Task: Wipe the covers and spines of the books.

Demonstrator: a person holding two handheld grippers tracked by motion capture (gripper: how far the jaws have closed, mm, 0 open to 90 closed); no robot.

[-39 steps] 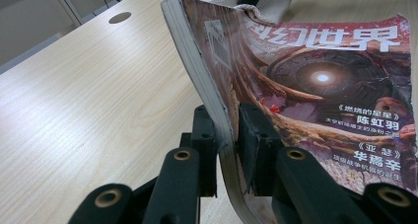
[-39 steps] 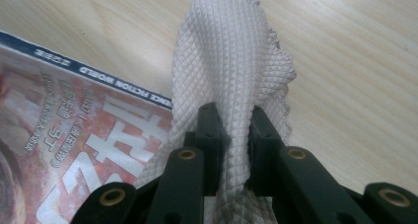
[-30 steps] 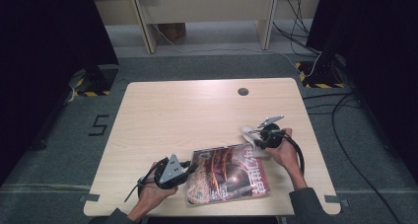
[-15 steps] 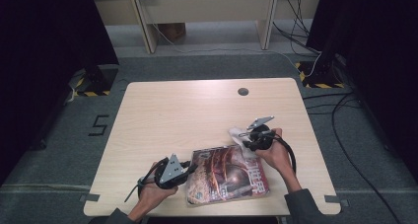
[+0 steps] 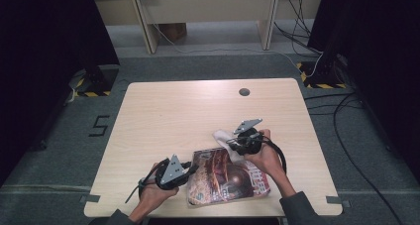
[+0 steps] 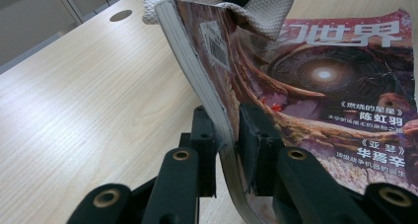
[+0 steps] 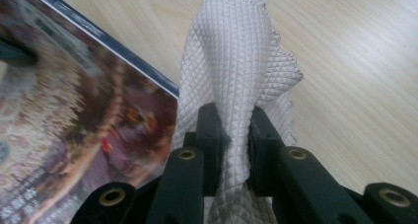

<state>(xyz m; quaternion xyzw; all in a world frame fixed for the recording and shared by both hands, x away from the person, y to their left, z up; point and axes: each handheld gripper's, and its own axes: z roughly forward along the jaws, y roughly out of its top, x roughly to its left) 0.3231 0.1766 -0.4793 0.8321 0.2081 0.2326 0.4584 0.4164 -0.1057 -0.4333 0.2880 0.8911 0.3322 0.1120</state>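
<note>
Left gripper view: the magazine (image 6: 315,86), lying at the table's (image 5: 188,111) near edge, is clamped at its edge by the left gripper (image 6: 227,135). A white cloth (image 7: 236,76) is pinched by the right gripper (image 7: 230,135), apparently touching the cover. Pages may be creased or torn if pulled; the cloth may slip.

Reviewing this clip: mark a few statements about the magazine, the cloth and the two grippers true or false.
1. The left gripper is clamped on the magazine's spine edge. True.
2. The right gripper is empty. False: its fingers pinch a white waffle-weave cloth.
3. The cloth lies partly over the magazine's far corner. True.
4. The magazine is open, showing inside pages. False: it is closed, cover up.
5. The table has a round hole near its far edge. True.
</note>
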